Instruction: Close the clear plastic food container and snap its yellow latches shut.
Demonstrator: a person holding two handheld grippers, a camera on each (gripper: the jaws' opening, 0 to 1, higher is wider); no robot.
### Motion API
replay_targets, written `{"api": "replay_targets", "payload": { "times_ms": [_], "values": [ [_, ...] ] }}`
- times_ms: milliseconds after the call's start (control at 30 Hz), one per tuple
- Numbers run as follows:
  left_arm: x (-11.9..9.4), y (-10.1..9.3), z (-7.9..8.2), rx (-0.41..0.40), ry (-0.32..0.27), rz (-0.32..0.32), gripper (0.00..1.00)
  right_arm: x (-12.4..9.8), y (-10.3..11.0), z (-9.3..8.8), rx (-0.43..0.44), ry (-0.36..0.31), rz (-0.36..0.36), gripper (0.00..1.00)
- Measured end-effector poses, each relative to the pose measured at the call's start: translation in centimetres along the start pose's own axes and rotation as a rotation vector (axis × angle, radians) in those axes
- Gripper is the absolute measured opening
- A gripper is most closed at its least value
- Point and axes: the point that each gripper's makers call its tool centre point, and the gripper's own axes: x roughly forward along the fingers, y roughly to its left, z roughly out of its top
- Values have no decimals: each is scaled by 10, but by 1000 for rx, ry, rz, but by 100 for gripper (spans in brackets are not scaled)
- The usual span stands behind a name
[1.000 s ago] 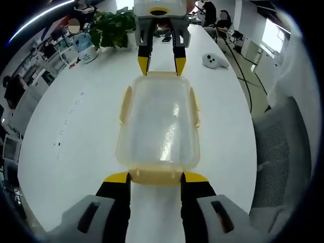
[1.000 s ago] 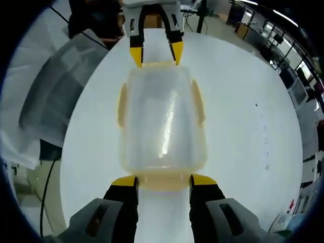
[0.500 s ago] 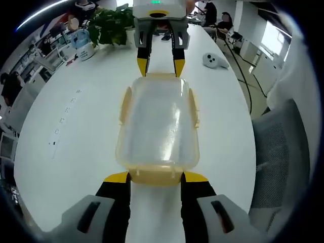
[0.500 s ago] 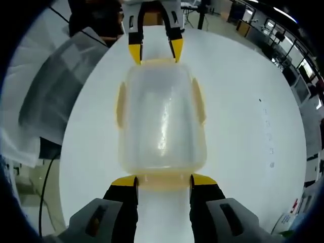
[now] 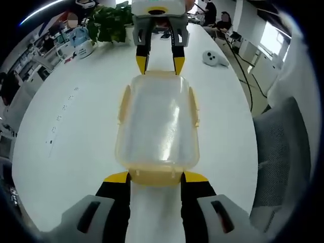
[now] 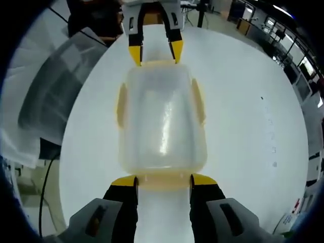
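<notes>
No writing can be read. The clear plastic food container (image 5: 158, 126) lies lid-on on the white desk (image 5: 76, 136). The left gripper (image 5: 155, 177) has its jaws apart astride the yellow latch (image 5: 154, 175) at one short end; the right gripper (image 6: 157, 180) stands likewise, jaws apart, at the opposite end

Your left gripper view is looking down along its own fingers (image 5: 116, 178) at the near short end of the container (image 5: 157, 124), close in, and facing your right gripper (image 5: 156, 63) across it. Your right gripper view is looking from the opposite short end, equally close, and facing your left gripper (image 6: 153, 53). Both views are sharing the whole container (image 6: 161, 124) lengthwise and the white tabletop (image 5: 76, 131) around it.
</notes>
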Motion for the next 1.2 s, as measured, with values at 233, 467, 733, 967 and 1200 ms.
{"api": "replay_targets", "payload": {
  "times_ms": [233,467,733,967,1200],
  "values": [
    [2,1,0,2,-9,-10,38,0,0,-1,3,-6,-3,39],
    [3,0,0,2,-17,-14,39,1,0,-1,3,-10,-4,39],
    [3,-5,-8,52,4,-26,46,1,1,-3,-2,-16,-5,45],
    [-4,-8,-16,11,4,-20,49,-6,3,-5,35,-38,-27,55],
    [-12,-7,-8,-119,-47,-3,49,-12,3,-3,185,-79,-36,53]
  ]
}}
